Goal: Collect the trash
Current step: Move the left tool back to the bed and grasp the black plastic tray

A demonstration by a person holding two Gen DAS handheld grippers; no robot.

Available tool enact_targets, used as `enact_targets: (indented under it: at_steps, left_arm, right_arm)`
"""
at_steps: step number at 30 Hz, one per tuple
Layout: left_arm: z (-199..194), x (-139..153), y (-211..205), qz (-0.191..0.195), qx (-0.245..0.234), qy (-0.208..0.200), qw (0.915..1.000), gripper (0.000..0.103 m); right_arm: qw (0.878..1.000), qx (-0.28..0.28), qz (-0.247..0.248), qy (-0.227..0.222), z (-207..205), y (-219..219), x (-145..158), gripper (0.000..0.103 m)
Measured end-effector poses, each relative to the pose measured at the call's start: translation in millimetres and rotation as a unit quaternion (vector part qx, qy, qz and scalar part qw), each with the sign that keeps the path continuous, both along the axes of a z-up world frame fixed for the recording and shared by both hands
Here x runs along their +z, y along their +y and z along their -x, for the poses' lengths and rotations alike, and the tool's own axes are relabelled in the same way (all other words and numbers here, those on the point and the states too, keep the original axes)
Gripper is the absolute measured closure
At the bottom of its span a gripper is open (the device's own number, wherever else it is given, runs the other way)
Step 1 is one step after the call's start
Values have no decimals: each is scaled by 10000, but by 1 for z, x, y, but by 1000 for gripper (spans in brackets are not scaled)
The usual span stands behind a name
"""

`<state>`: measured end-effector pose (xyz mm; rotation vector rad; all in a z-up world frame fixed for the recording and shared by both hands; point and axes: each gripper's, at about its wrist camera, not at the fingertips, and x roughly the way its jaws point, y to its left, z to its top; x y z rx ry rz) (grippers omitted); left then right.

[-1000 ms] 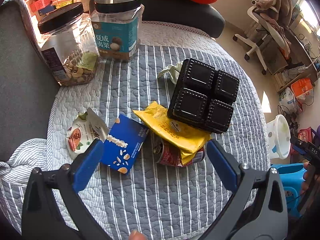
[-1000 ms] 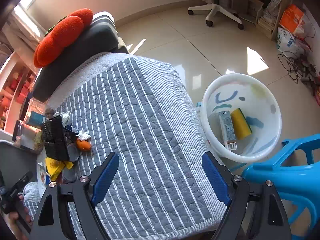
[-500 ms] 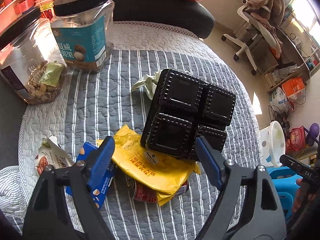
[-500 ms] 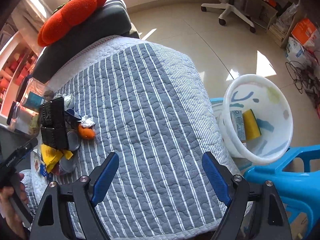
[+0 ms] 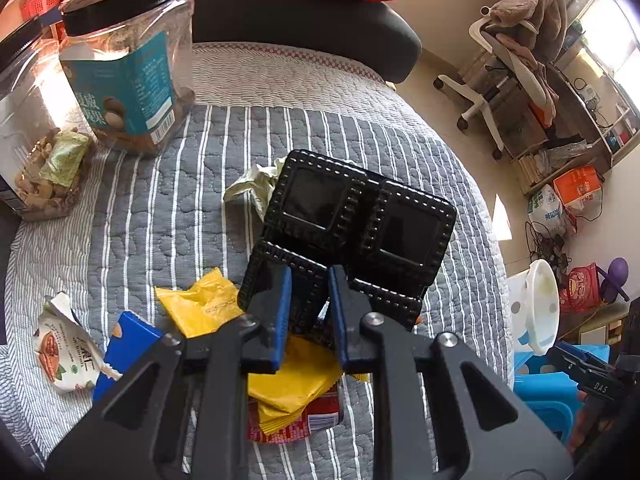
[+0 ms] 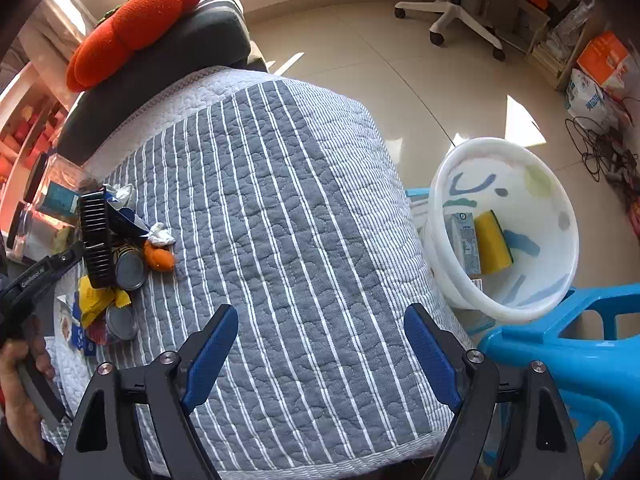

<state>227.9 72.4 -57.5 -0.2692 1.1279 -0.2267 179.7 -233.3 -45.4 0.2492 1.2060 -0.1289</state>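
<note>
— Where was the black tray [image 5: 356, 224]?

— On the striped quilt [image 5: 168, 208], tilted up over a yellow wrapper [image 5: 288, 384] and a red can [image 5: 316, 420]. The left gripper [image 5: 308, 300] had its blue pads pinched on the tray's near edge.

— And the other gripper?

— The right gripper [image 6: 316, 348] hung spread wide above bare quilt, holding nothing.

— What else lay there?

— A blue packet [image 5: 128, 344] and a torn snack bag [image 5: 64, 352] just beside the wrapper, and two jars [image 5: 128, 76] near the far edge. The white basin [image 6: 508, 224] stood off the quilt on a blue stool [image 6: 568, 352], with a carton [image 6: 466, 240] and a sponge [image 6: 492, 242] inside.
</note>
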Motion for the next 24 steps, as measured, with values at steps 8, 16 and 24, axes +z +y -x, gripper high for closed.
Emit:
enact_targets:
  at_steps: [8, 16, 24]
  left_arm:
    - [18, 24, -7, -371, -8, -291, 9989, 22]
    - [24, 15, -81, -1519, -430, -514, 9861, 21]
    - [8, -18, -106, -2648, -273, -491, 9627, 42]
  right_arm:
    - [9999, 154, 12, -22, -4, 11, 1, 17]
    - [10000, 68, 26, 10, -5, 4, -1, 17]
    - [9999, -93, 13, 86, 3, -12, -4, 17]
